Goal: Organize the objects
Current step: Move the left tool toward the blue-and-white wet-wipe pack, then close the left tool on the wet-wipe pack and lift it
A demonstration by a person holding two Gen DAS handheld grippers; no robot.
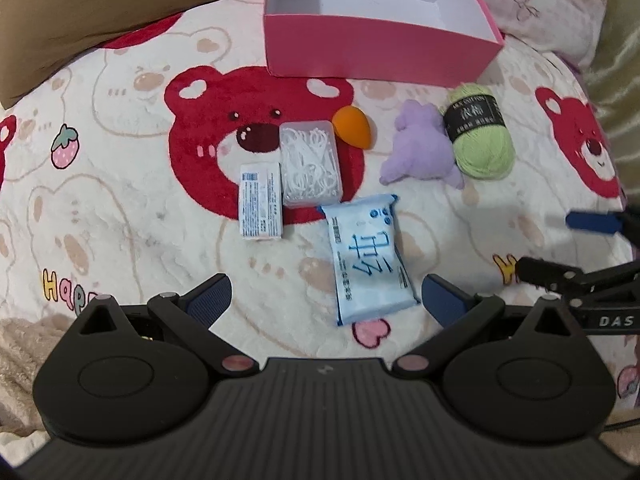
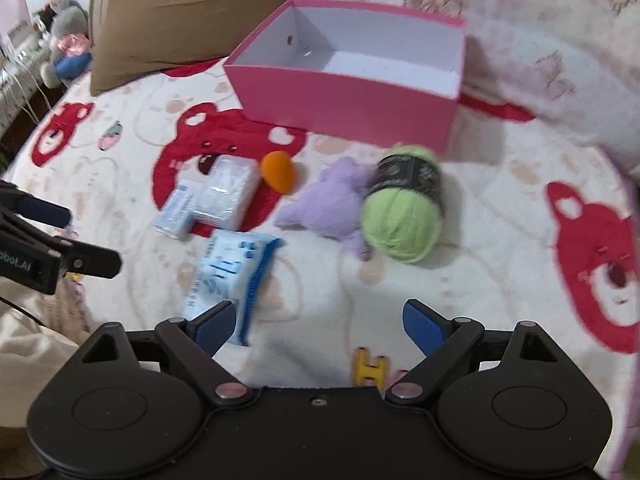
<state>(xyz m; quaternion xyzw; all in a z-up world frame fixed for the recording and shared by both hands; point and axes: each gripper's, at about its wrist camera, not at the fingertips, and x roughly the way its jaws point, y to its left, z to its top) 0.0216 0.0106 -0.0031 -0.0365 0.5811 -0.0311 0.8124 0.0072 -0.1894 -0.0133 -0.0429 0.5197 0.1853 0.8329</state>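
A pink box (image 1: 380, 50) with a white inside stands open at the far edge of the bear-print blanket (image 1: 120, 200), and nothing lies in it. All the small things lie on the blanket in front of its near wall. A clear plastic case of white floss picks (image 1: 311, 162) lies on the big red bear face, touching a white carton with blue print (image 1: 260, 200) on its left side. An orange egg-shaped sponge (image 1: 353, 126) sits just beside the case's far right corner. Right of that, a purple plush toy (image 1: 420, 148) touches a skein of light green yarn (image 1: 480, 136) with a black label. A blue-and-white tissue pack (image 1: 370, 258) lies nearest the grippers, toward the blanket's near edge.

The left gripper (image 1: 326, 300) hovers over the blanket with its blue-padded fingers spread wide and nothing between them; the tissue pack's near end lies between the fingertips in this view. The right gripper (image 2: 320, 326) is likewise released, fingers wide apart and empty, with the tissue pack by its left finger. A brown pillow (image 2: 180, 20) lies beyond the blanket's far left corner.
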